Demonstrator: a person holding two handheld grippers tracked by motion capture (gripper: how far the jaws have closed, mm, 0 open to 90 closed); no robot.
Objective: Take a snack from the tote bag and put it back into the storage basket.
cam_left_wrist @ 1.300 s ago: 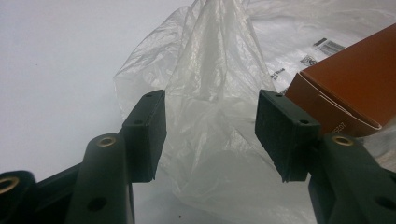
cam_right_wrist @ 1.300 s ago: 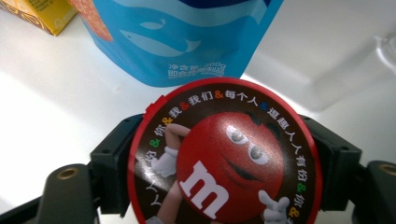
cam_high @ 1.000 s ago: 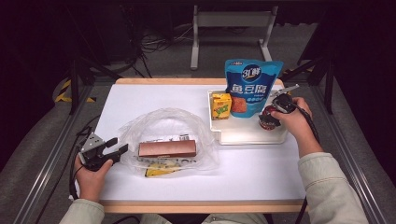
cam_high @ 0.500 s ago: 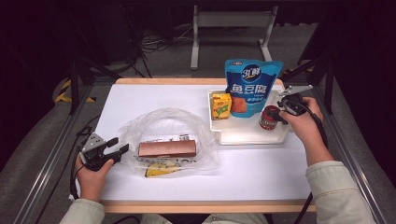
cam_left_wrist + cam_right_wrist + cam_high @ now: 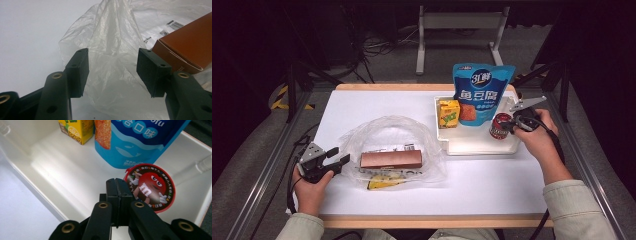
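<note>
right claw pressed shut on nothing, hovering just over the candy tub in the white tray

the jaws have just been closing with no thing between them, so to lift the tub i judge they must reopen and straddle its round lid squarely before squeezing. largest first: the tray wall runs below and left of this claw; the blue fish-tofu pouch stands right behind the tub, close enough to be knocked; the yellow juice carton sits farther back-left. well apart, the left claw stands open astride the clear plastic bag, its pads off the film, the brown box beside one jaw.
</note>
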